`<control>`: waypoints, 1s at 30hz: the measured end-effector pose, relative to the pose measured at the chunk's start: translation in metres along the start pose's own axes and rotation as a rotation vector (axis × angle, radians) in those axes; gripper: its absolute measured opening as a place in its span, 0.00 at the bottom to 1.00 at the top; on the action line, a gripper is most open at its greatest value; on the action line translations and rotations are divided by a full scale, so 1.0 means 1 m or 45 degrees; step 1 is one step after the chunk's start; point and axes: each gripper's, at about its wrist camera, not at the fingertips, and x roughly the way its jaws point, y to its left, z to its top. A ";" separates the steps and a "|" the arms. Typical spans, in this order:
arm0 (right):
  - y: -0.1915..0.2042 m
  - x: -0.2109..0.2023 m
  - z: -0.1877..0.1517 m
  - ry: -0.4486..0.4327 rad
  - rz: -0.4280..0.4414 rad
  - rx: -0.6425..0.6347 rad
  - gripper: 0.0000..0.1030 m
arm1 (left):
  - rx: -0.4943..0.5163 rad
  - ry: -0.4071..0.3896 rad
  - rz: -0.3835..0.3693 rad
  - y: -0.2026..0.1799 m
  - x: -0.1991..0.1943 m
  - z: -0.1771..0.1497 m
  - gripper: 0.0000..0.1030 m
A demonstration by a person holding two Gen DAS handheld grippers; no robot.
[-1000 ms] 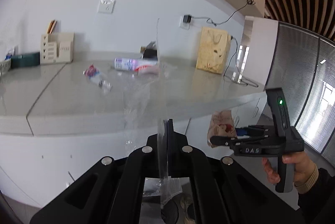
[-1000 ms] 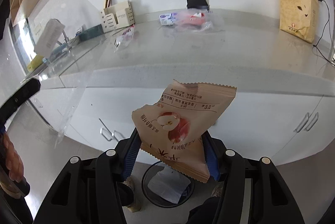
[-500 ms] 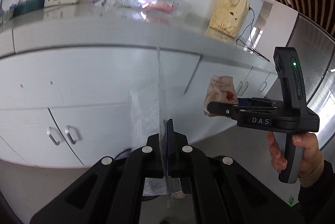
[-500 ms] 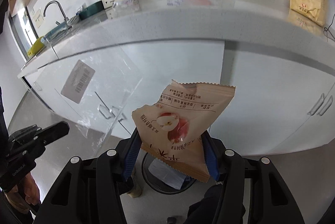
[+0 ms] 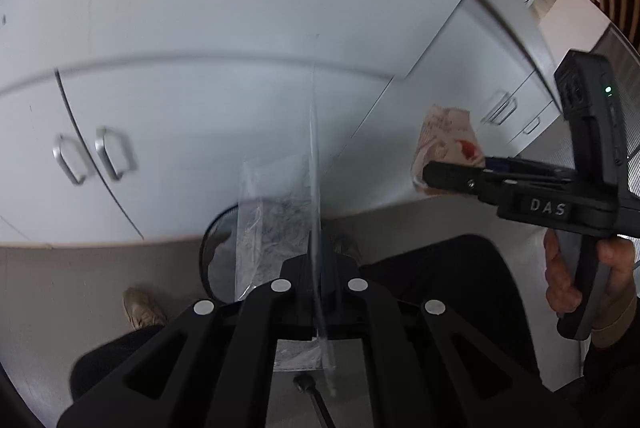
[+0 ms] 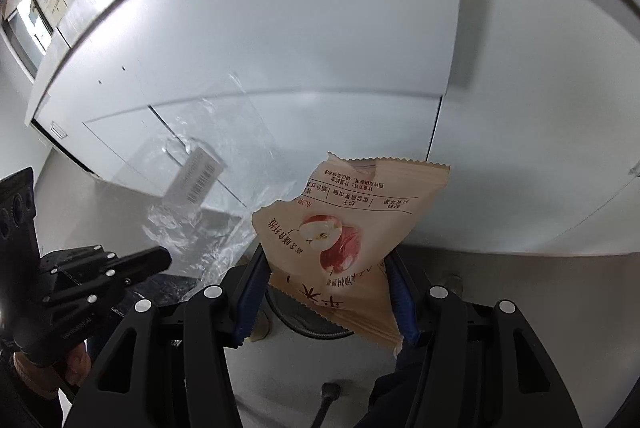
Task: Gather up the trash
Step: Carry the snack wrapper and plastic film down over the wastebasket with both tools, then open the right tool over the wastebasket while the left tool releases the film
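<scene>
Left claw (image 5: 316,268): fingers together, pinching the clear plastic bag (image 5: 280,220) by one thin edge; the bag hangs over the round bin (image 5: 212,260) on the floor, in front of the white cabinet doors (image 5: 180,127).
Right claw (image 6: 326,288): clamped across the lower part of the tan snack wrapper (image 6: 340,228), blue pads at its two sides; the wrapper stands up from the claw, just above the bin's rim (image 6: 312,332).
Clear bag, handling: very light, limp and slippery film; it likely drifts when let go, so a hold near the edge suits it.
Wrapper, handling: light, crinkly, torn at the top; stiffer than the film, holds its shape; a grip across the flat body is secure.
Step, as judged: both pieces seem ready for release over the bin.
Risk: either piece may flutter past the rim onto the floor.
</scene>
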 end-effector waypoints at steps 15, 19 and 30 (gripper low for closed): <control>-0.008 0.120 -0.023 0.288 -0.036 0.034 0.56 | -0.310 0.367 -0.049 0.057 0.128 -0.026 0.01; -0.011 0.146 -0.035 0.347 -0.012 0.083 0.56 | -0.323 0.457 -0.023 0.064 0.157 -0.034 0.01; -0.019 0.182 -0.038 0.401 0.003 0.090 0.58 | -0.346 0.501 -0.001 0.077 0.176 -0.021 0.01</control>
